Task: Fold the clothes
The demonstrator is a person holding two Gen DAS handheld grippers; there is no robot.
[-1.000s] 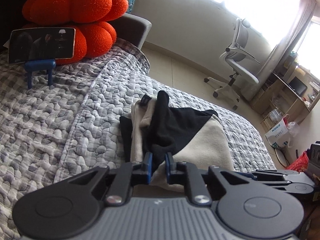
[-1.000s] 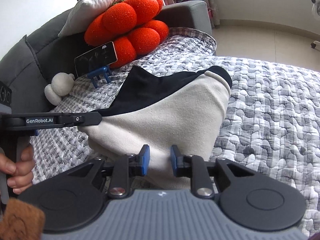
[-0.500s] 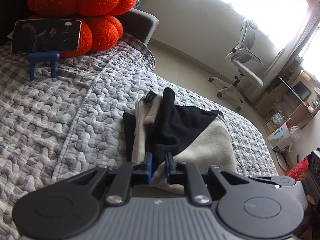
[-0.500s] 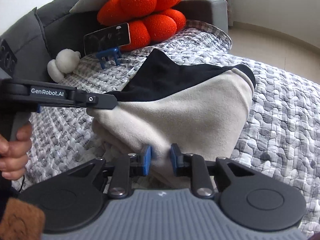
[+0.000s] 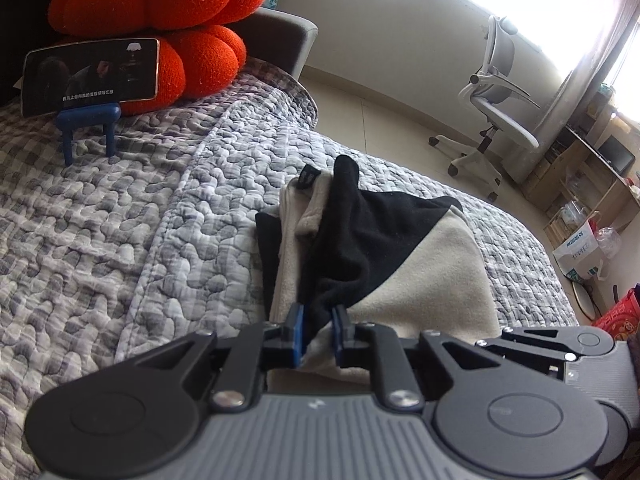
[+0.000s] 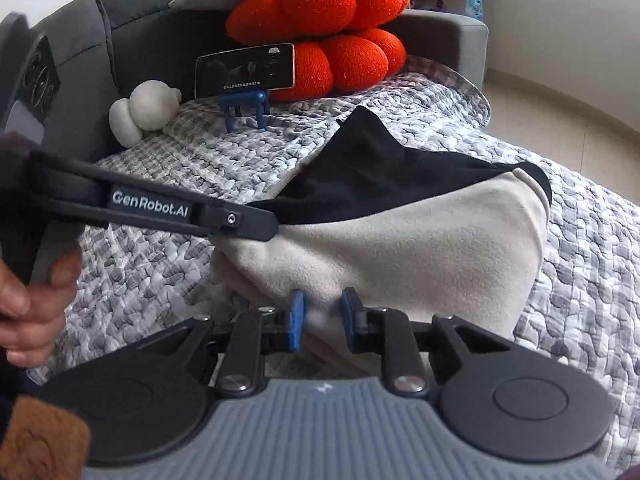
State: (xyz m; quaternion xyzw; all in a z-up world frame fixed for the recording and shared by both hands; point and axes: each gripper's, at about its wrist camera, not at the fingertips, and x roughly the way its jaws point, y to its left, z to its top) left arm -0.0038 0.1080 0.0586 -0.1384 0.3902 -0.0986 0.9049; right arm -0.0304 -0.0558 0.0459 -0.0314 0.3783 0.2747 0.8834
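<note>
Left claw (image 5: pixel 317 330): nearly closed, clenched on a black fold of the garment (image 5: pixel 420 272).
Right claw (image 6: pixel 322 322): narrow gap, pinching the garment's beige edge.
Garment: folded, black and beige, on the quilt (image 5: pixel 120 240).
Left view only: office chair (image 5: pixel 492 104), desk, window.
Right view only: hand (image 6: pixel 28 304) gripping the left tool, white plush (image 6: pixel 140 112).
Change: right view has rolled; the phone (image 6: pixel 246 70) sits nearer the middle.

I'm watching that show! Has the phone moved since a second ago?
No. The phone stays on its blue stand, right in front of the orange cushion, as before.
</note>
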